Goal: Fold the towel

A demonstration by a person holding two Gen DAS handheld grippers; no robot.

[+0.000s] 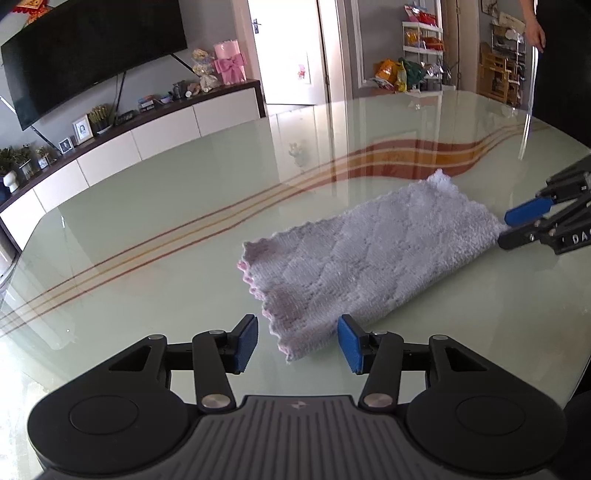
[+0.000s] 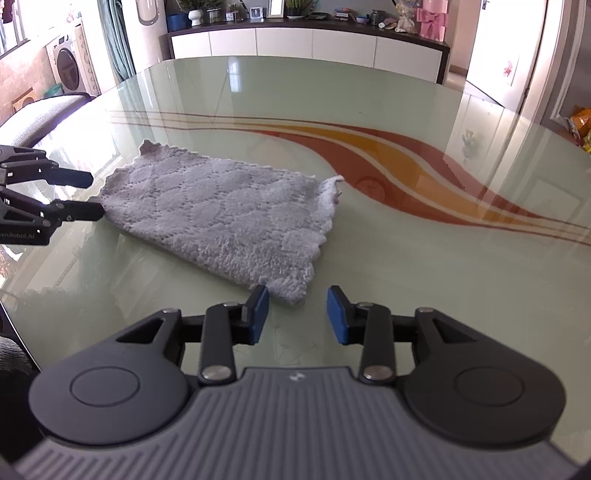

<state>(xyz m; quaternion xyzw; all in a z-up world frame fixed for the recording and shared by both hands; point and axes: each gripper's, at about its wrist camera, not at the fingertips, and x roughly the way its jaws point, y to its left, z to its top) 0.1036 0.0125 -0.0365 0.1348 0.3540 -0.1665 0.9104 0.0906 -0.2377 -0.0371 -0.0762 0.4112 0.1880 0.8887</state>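
Observation:
A pale lilac waffle towel [image 1: 354, 258] lies folded into a long strip on the glass table [image 1: 184, 206]; it also shows in the right wrist view [image 2: 221, 214]. My left gripper [image 1: 299, 341] is open, its blue pads on either side of the towel's near corner, low over the table. My right gripper [image 2: 297, 314] is open at the towel's opposite end, the corner just ahead of its pads. Each gripper shows in the other's view: the right one [image 1: 508, 230] at the towel's far end, the left one [image 2: 96, 194] at its left end.
The table has a red and orange wave pattern [image 2: 424, 173] beyond the towel. A white sideboard [image 1: 140, 133] with a TV above stands past the table's far edge. A person [image 1: 535, 29] stands at the back right.

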